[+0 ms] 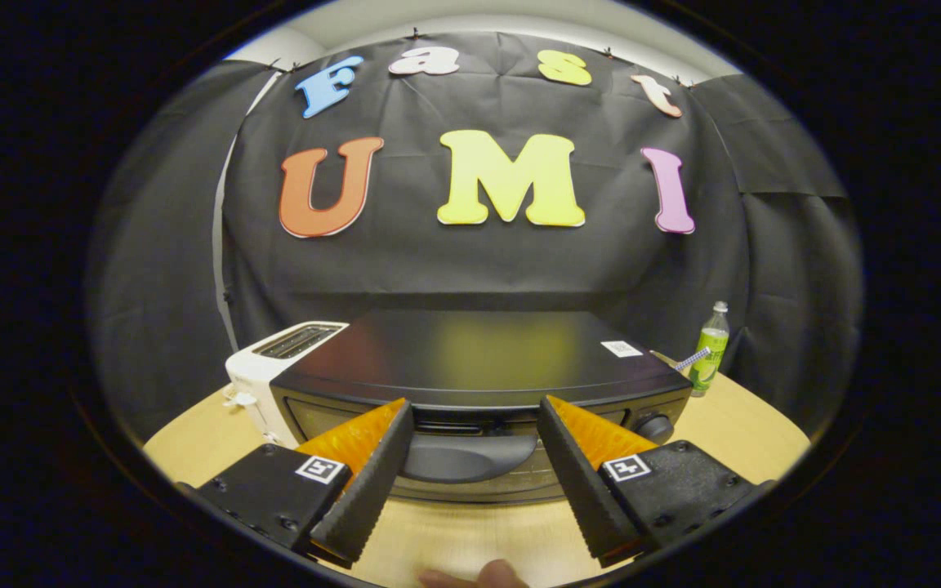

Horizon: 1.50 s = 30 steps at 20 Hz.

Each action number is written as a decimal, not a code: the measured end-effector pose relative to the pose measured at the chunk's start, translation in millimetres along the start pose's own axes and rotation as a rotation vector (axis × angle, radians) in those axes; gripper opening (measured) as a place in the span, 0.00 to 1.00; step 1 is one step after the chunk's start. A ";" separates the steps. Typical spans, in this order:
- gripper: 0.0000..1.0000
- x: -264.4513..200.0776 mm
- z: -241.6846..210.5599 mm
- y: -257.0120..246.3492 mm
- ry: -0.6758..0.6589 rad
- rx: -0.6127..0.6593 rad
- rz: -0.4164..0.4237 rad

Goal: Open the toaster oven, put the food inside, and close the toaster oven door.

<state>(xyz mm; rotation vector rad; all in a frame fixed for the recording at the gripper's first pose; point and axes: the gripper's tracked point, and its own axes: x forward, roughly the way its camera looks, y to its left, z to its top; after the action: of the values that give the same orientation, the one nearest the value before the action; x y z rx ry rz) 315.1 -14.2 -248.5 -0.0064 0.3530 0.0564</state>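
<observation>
Fingers of the hand-held gripper (474,420) stand wide apart with nothing between the pads, their tips level with the front of a black toaster oven (479,384) that sits just ahead of them on a light wooden table (756,441). The oven's door is closed, and its broad dark handle (470,456) lies in the open gap between the two fingers, touched by neither. What the oven holds behind the closed door cannot be made out. A round control knob (655,427) shows on the oven's right front, just beyond the right finger, and a small white sticker (622,349) sits on the far right of its flat, glossy top.

Left of the oven, close against its side, stands a white pop-up toaster (270,367) with two slots open on top; whether anything is in the slots cannot be told. On the far right of the table, well apart from the fingers, a green plastic bottle (711,347) stands upright with its cap on, a small striped object (693,359) beside it, too small to identify. At the near edge of the table, below the gap between the fingers, a fingertip (491,576) of the person is visible. Black cloth hangs behind the table as the booth's wall.
</observation>
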 end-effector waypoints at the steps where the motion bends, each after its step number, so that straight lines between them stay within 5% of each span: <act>1: 1.00 0.8 0.2 0.2 -0.004 -0.006 -0.001; 8: 1.00 -30.1 -23.8 -0.5 0.046 0.064 0.075; 30: 1.00 -94.9 -100.9 -0.2 0.439 -0.042 0.050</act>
<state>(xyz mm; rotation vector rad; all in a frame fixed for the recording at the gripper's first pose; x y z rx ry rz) 191.4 -21.2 -310.4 -0.0518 0.7909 0.1121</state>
